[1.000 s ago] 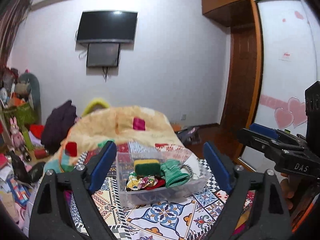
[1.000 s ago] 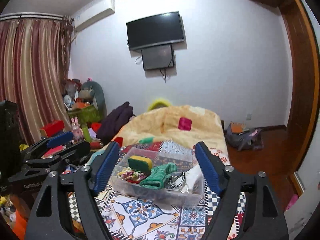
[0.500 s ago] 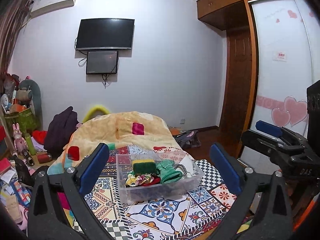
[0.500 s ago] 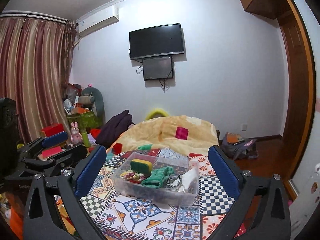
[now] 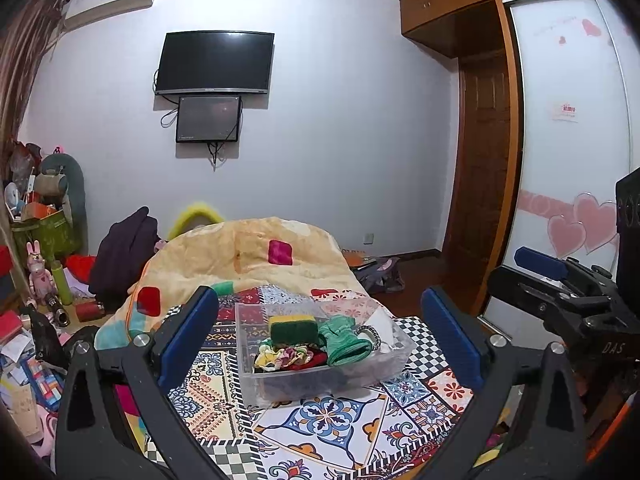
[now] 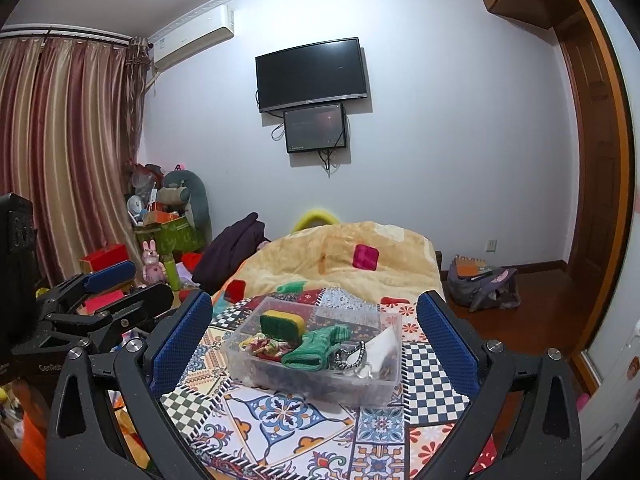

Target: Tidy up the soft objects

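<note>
A clear plastic bin [image 5: 376, 376] sits on a patterned cloth on the bed; it also shows in the right wrist view [image 6: 280, 384]. In it lie a green and yellow sponge [image 5: 293, 327], a green knitted cloth [image 5: 345, 341], floral scrunchies [image 5: 282, 357] and a beaded band [image 6: 352, 354]. My left gripper [image 5: 320, 340] is open and empty, held back from the bin. My right gripper [image 6: 314, 336] is open and empty, also back from the bin. Each gripper shows in the other's view, the right one [image 5: 560, 280] and the left one [image 6: 108, 296].
A yellow quilt [image 5: 248, 252] is heaped beyond the bin. Toys, boxes and a dark garment [image 5: 120, 252] crowd the floor at left. A bag [image 6: 484, 284] lies on the wood floor at right, by the wardrobe [image 5: 568, 160]. A TV [image 5: 214, 64] hangs on the far wall.
Both grippers have pulled back and risen away from the bin, so it looks smaller and more of the room shows. Both stay open and empty.
</note>
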Tool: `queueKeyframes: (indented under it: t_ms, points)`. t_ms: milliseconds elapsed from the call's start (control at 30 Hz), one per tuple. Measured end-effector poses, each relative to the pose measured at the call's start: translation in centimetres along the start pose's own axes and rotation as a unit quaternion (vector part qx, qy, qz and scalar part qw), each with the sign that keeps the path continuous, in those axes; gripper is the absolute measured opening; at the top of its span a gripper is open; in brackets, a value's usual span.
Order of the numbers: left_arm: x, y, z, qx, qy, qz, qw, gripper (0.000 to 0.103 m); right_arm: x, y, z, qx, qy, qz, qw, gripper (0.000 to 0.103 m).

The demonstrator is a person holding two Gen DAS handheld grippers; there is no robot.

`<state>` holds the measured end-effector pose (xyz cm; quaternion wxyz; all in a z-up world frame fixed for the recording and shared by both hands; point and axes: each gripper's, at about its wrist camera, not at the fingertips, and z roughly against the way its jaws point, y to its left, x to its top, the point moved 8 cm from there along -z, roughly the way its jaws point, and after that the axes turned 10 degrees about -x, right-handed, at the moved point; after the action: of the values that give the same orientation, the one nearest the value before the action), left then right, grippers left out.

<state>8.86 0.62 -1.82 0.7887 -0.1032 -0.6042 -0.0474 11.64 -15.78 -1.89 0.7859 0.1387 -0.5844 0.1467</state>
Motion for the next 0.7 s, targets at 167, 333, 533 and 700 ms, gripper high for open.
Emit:
queueKeyframes:
  t_ms: [167,333,533,700]
  points:
    - [-0.02,-0.06,0.02,0.001,-0.002,-0.002,1.0000,0.103,0.03,-0.01,0.00,0.000,0.000,0.000,1.000,0.102]
    - [-0.04,-0.09,0.00,0.001,-0.002,-0.002,1.0000,0.103,0.01,0.07,0.19,0.000,0.001,0.000,1.000,0.102]
    - [-0.05,-0.13,-0.03,0.003,-0.001,-0.004,1.0000,0.103,0.05,0.09,0.24,0.000,0.001,-0.001,1.000,0.102]
    - [-0.01,-0.06,0.05,0.004,-0.001,-0.003,1.0000,0.103,0.05,0.17,0.39,0.001,0.001,-0.002,1.000,0.102]
